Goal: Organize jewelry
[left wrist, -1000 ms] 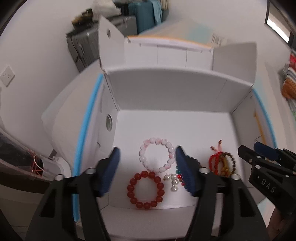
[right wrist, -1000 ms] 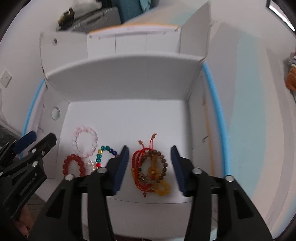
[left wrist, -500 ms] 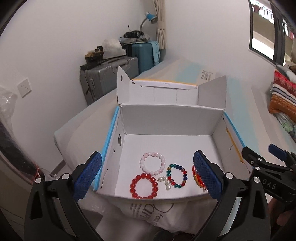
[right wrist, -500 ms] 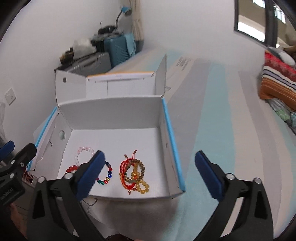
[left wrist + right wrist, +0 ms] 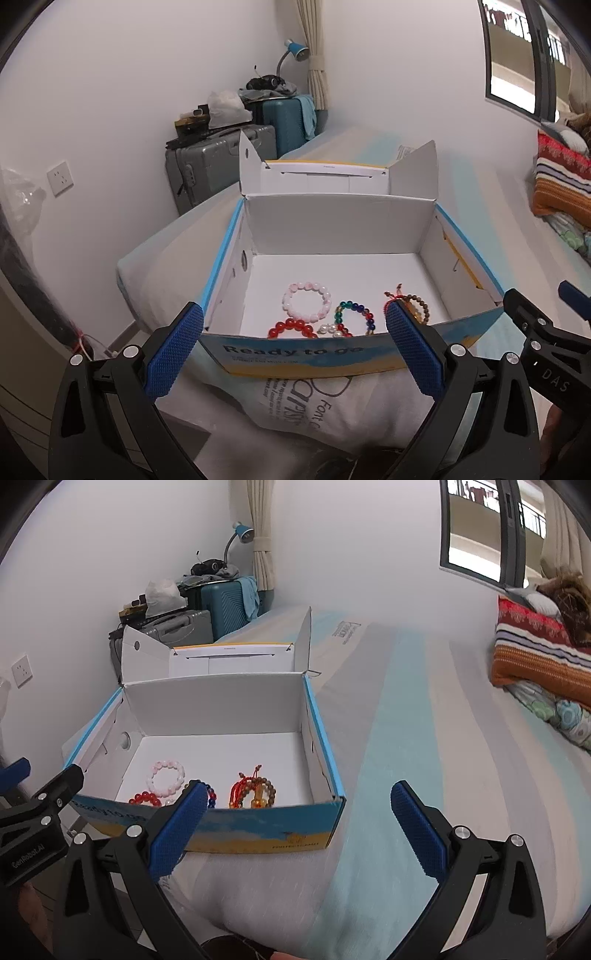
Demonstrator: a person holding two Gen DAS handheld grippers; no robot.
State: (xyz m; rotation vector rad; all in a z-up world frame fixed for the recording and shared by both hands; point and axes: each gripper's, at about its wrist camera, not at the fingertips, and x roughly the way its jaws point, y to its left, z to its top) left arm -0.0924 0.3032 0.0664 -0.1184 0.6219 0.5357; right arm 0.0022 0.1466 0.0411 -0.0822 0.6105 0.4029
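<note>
An open white box (image 5: 340, 225) with blue edges sits on the bed; it also shows in the right wrist view (image 5: 218, 701). Inside lie a pink bead bracelet (image 5: 306, 301), a red bead bracelet (image 5: 291, 328), a small pearl piece (image 5: 332, 329), a multicoloured bead bracelet (image 5: 354, 314) and a tangle of red cord and brown bead bracelets (image 5: 255, 788). My left gripper (image 5: 293, 350) is open and empty, held in front of the box's near wall. My right gripper (image 5: 295, 827) is open and empty, near the box's front right corner.
The box rests on a white pillow (image 5: 332, 406) on a bed with a striped sheet (image 5: 424, 738). Suitcases (image 5: 221, 158) stand against the wall behind. Folded striped blankets (image 5: 539, 653) lie at the far right.
Both grippers have pulled back and up out of the box and opened wide. The bracelets stay in the box.
</note>
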